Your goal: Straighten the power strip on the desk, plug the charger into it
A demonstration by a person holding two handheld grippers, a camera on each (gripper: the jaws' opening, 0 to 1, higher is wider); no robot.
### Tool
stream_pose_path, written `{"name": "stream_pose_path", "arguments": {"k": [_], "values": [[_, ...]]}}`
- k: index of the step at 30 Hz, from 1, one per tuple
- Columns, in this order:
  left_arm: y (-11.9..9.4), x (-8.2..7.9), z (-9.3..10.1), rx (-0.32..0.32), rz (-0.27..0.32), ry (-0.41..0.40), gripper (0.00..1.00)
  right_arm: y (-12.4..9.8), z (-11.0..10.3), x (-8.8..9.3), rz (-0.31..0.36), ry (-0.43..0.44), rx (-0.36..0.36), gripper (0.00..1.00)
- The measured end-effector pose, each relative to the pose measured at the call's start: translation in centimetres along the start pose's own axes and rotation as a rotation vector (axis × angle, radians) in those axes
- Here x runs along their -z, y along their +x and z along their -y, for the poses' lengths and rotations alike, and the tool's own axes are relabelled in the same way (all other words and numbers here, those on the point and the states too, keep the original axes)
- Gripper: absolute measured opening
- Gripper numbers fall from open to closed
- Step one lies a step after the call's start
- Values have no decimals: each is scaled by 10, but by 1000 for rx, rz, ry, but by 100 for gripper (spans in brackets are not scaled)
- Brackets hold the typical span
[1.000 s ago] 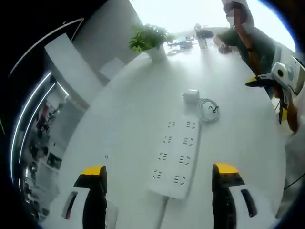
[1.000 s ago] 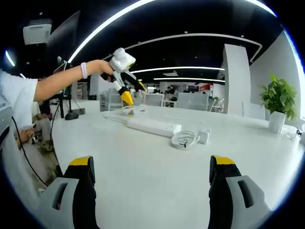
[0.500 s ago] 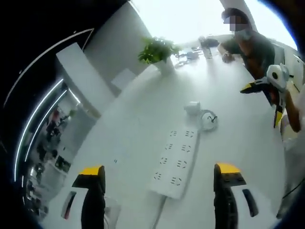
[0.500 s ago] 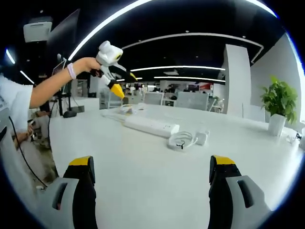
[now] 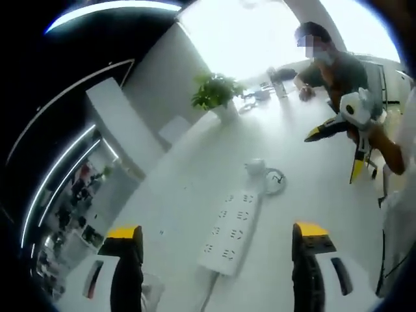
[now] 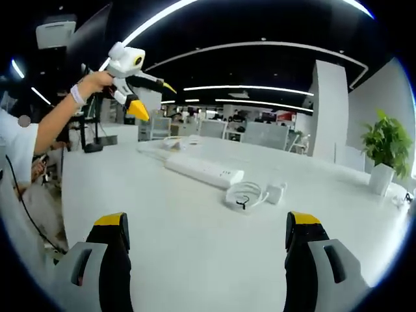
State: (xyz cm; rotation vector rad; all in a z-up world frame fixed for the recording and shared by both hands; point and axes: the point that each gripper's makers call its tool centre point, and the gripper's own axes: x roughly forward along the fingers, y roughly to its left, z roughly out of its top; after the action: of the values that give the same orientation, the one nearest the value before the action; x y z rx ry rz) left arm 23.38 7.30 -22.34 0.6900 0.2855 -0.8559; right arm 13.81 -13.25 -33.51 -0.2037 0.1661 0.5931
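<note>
A white power strip (image 5: 229, 231) lies on the white desk (image 5: 195, 175), skewed to the desk's edges, its cord (image 5: 211, 296) trailing toward me. Beyond its far end sit a white charger (image 5: 255, 167) and its coiled cable (image 5: 275, 180). My left gripper (image 5: 218, 231) is open, held high above the strip, nothing between its fingers. My right gripper (image 5: 333, 156) is in the air at the right, open. In the right gripper view the power strip (image 6: 203, 171), charger (image 6: 277, 192) and cable coil (image 6: 243, 195) lie ahead. My right gripper (image 6: 208, 221) is open. My left gripper (image 6: 154, 99) hovers open at upper left.
A potted plant (image 5: 216, 91) stands at the desk's far end, and the same plant (image 6: 385, 140) is at the right in the right gripper view. A seated person (image 5: 331, 65) leans on the far corner beside small items. Bare desk surrounds the strip.
My left gripper has risen and pulled back from the desk, so the strip looks smaller. My right gripper has lifted slightly. Strip, charger and cable have not moved.
</note>
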Motion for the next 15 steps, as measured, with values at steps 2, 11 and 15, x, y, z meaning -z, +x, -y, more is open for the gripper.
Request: {"name": "stream_pose_path", "arguments": {"k": [2, 11, 15], "values": [[-4, -2, 3, -1, 17, 3, 98, 2, 0, 0, -2, -1, -4, 100], [-22, -4, 4, -65, 79, -7, 98, 7, -3, 2, -12, -4, -22, 100], [-30, -7, 2, -92, 120, -32, 98, 8, -4, 3, -13, -3, -24, 100]]}}
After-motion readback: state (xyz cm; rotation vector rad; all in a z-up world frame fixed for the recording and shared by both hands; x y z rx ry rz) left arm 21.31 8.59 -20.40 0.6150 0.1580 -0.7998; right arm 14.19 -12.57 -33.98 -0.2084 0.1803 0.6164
